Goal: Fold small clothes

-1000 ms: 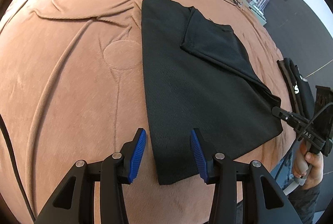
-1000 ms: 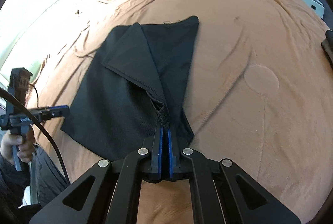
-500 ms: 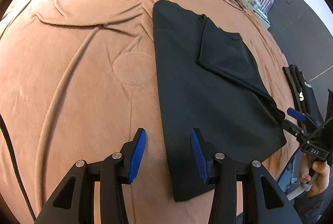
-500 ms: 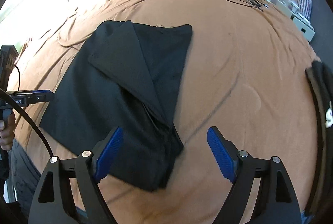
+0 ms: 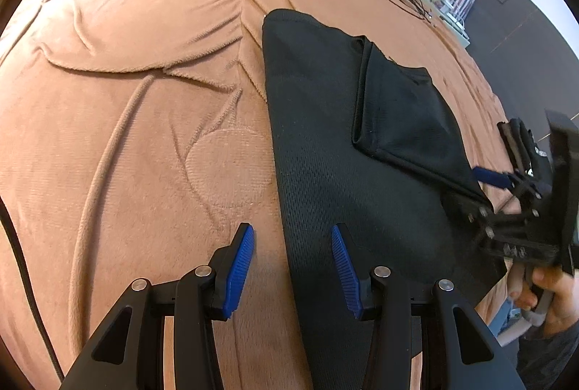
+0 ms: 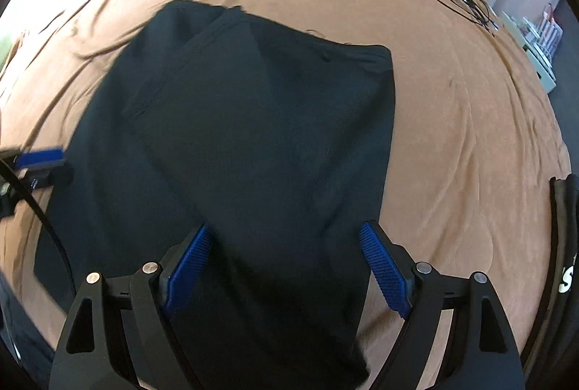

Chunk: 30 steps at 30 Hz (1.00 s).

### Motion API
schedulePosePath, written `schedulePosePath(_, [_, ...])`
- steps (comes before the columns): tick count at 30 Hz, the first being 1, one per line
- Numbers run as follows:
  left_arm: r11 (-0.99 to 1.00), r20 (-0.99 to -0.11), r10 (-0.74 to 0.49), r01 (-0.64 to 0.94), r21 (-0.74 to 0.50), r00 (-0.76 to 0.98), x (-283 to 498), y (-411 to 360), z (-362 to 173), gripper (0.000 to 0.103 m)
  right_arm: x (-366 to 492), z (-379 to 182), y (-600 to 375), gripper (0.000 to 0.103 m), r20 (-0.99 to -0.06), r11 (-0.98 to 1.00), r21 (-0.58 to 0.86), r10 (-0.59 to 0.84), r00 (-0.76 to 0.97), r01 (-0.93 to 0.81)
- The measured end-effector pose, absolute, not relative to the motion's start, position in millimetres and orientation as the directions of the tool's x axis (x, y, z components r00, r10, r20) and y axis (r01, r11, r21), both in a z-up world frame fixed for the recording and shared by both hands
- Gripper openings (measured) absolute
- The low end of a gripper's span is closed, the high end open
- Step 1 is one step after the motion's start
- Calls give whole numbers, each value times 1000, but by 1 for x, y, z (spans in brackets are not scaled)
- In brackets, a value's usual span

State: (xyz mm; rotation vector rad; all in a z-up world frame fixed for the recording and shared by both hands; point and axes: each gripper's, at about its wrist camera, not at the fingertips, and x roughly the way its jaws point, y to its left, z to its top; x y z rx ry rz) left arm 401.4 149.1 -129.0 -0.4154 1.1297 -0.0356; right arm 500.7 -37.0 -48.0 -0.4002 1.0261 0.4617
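Between the wide-open right tongs (image 6: 286, 267) lies the black garment (image 6: 253, 122), one flap folded over, on the blanket (image 5: 126, 82); nothing is gripped. The left tongs (image 5: 291, 261), half open and empty, straddle its edge. A shallow pinch could drag the folded flap loose.

Motion smears the right gripper (image 5: 506, 209) at the black garment's (image 5: 343, 154) right edge, so its grip can't be read there. The hand (image 5: 550, 296) below it is cropped. Right of the garment, white lettering on a dark bundle (image 6: 566, 238) runs off-frame, illegible.
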Motion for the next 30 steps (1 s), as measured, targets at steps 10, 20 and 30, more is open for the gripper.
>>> schedulePosePath(10, [931,-880,-231,-169,-324,416,406,147,-136,47,574,-53,-80,82,-865,927,117,271,422,-356])
schedulePosePath(20, [937,-883,-223,-158,-311,412,408,143,-137,47,600,-66,-131,79,-838,958,220,282,467,-184])
schedulePosePath(30, [930,-870,-231,-164,-329,435,412,156,-126,47,573,-39,-125,74,-814,925,205,342,469,-319])
